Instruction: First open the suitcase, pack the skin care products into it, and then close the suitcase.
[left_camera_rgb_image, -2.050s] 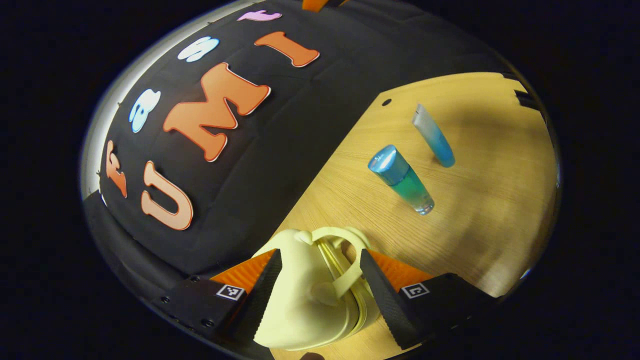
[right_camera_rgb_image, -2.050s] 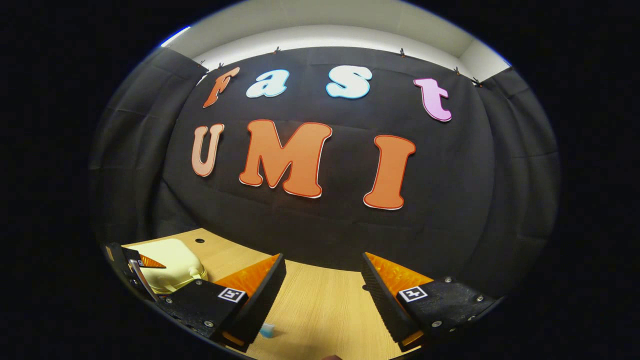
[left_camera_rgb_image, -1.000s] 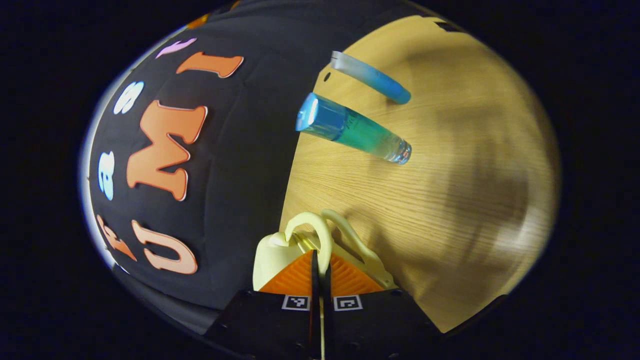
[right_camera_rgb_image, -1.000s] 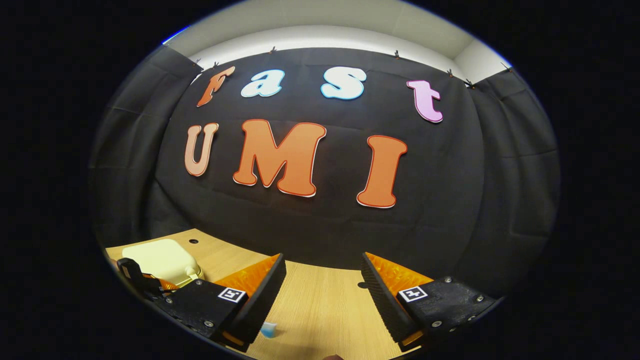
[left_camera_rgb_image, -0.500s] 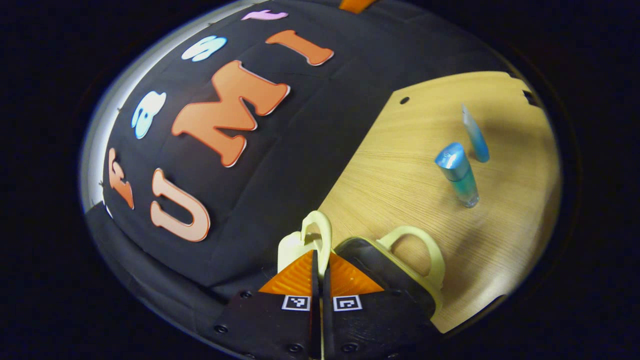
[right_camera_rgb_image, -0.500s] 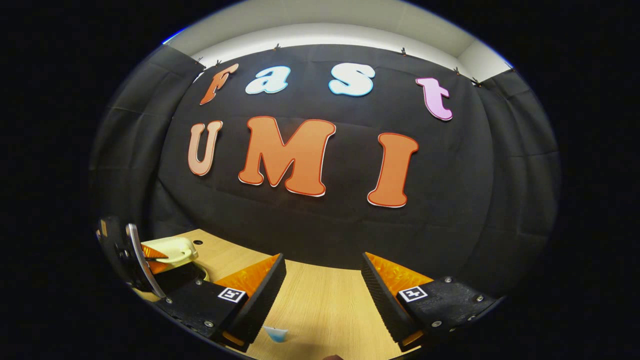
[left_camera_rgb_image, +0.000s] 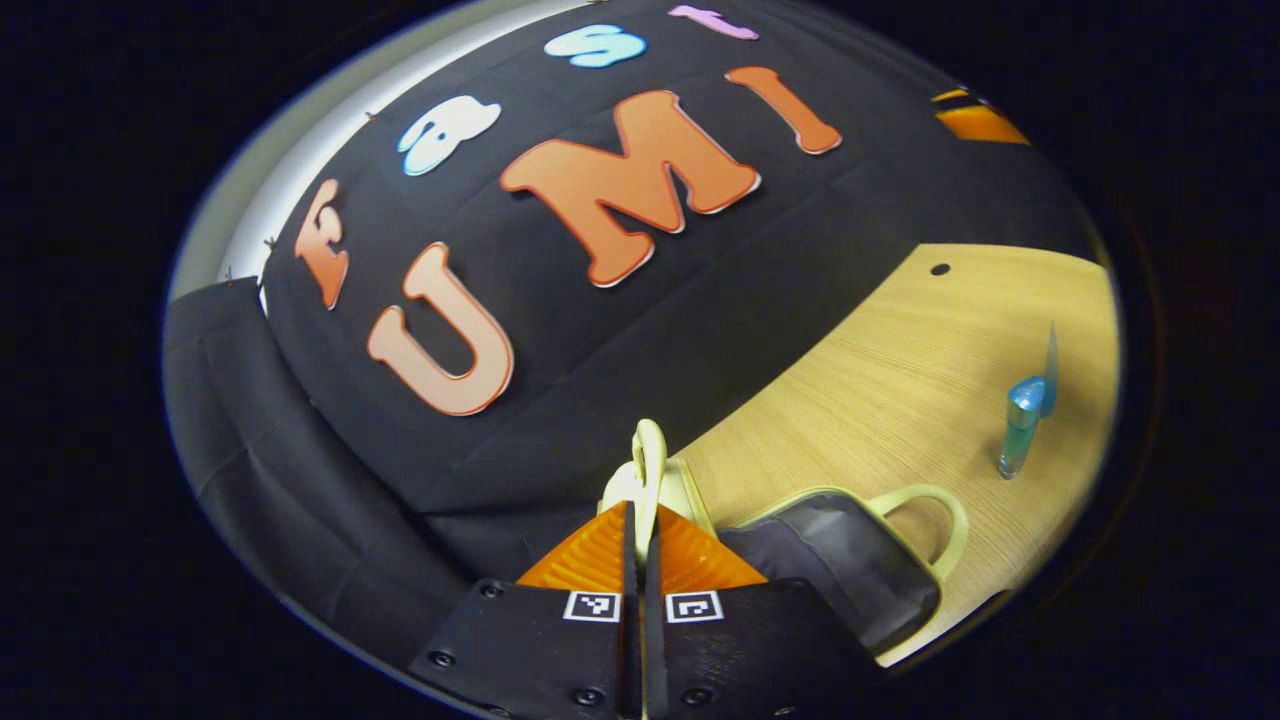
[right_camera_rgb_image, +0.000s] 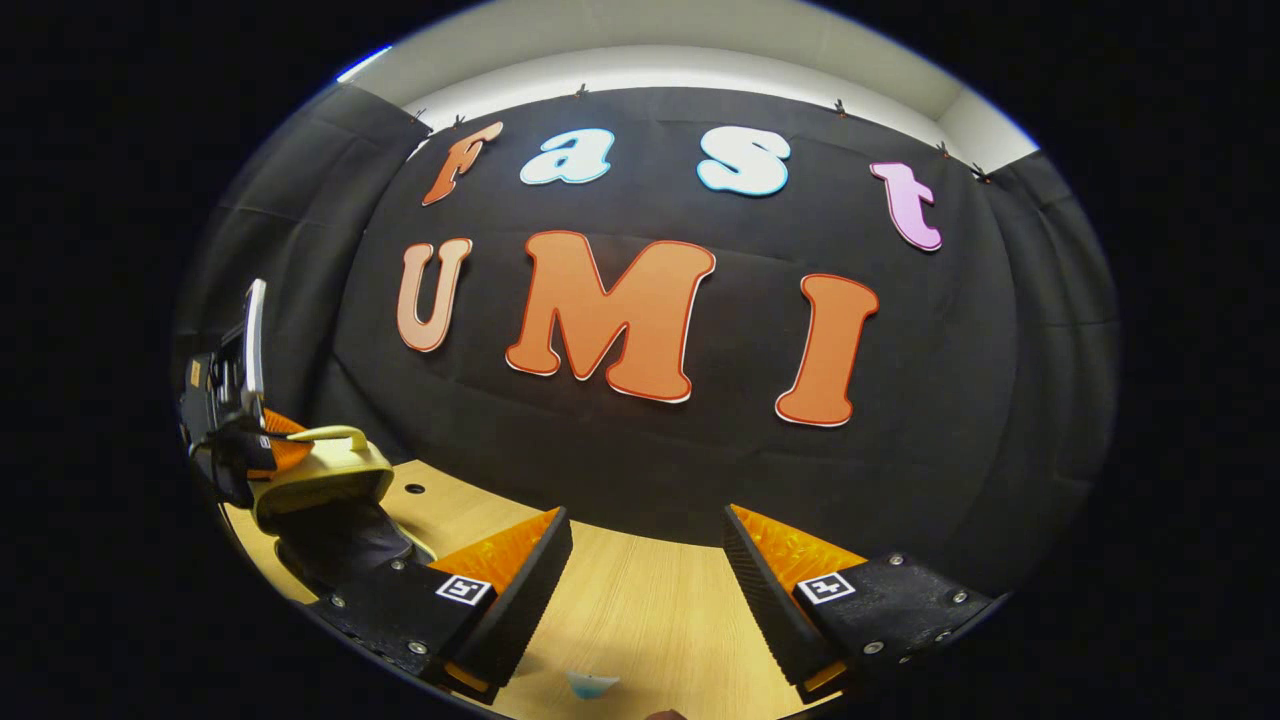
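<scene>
The table (left_camera_rgb_image: 880, 370) carries everything, and on it the pale yellow suitcase (left_camera_rgb_image: 850, 560) now stands well open. Half a second ago its lid was only partly lifted, with a narrow dark wedge showing; now the lid (right_camera_rgb_image: 320, 470) is raised high in the right gripper view and the dark lining (left_camera_rgb_image: 830, 565) of the lower half lies exposed, its own handle loop pointing toward the bottles. So step 1, opening, looks close to done, and packing would be next.

The 2 skin care products have not been touched: the blue-green bottle (left_camera_rgb_image: 1018, 428) stands upright on the table, well apart from the suitcase, and the blue tube (left_camera_rgb_image: 1048, 372) stands just behind it. A bit of blue tube also shows at the bottom edge of the right gripper view.

The left gripper (left_camera_rgb_image: 640, 525) has its jaws pressed together on the lid's handle (left_camera_rgb_image: 648, 460), which rises thin and edge-on between the fingertips. In the right gripper view it hangs at the far left, above the raised lid.

The right gripper (right_camera_rgb_image: 645, 550) has its jaws spread wide, holding nothing and touching nothing, over bare table.
</scene>
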